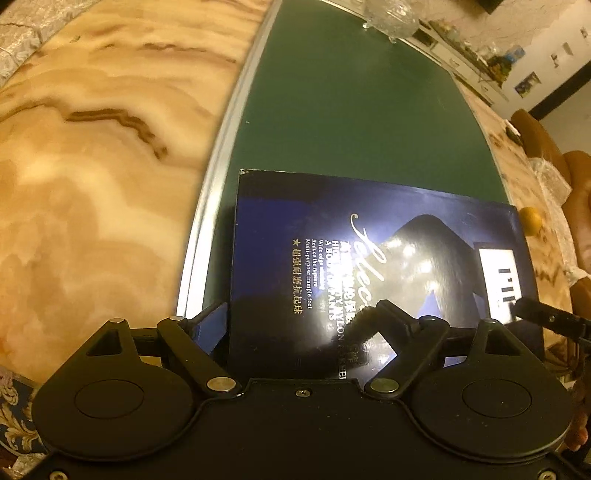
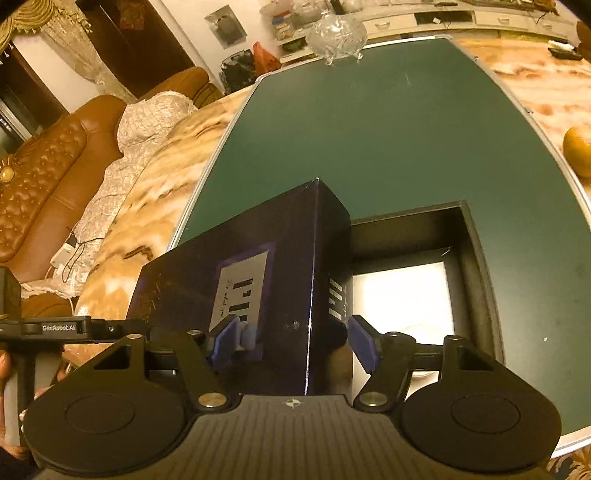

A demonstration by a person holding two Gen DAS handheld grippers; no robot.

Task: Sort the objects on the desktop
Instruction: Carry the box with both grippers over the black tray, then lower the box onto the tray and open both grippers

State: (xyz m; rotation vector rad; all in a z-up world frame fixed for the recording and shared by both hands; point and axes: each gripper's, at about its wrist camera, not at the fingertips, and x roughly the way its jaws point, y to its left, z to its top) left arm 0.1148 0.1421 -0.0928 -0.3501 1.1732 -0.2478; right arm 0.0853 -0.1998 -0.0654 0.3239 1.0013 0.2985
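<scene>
Green mat (image 2: pixel 406 129), glass bowl (image 2: pixel 338 35) at far edge, orange (image 2: pixel 580 151) beside it.

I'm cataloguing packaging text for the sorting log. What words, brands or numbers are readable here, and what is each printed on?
"Wide edge", "Reduce the rupture", "Multi-purpose trample feel": blue box lid, partly glare-washed.
Gold cursive title and Chinese line on the same lid: not fully readable.
White label on the lid: bold marks and handwriting, unreadable.
"GenRobot.AI": left gripper's body, right wrist view.
Open black box: no text.
</scene>
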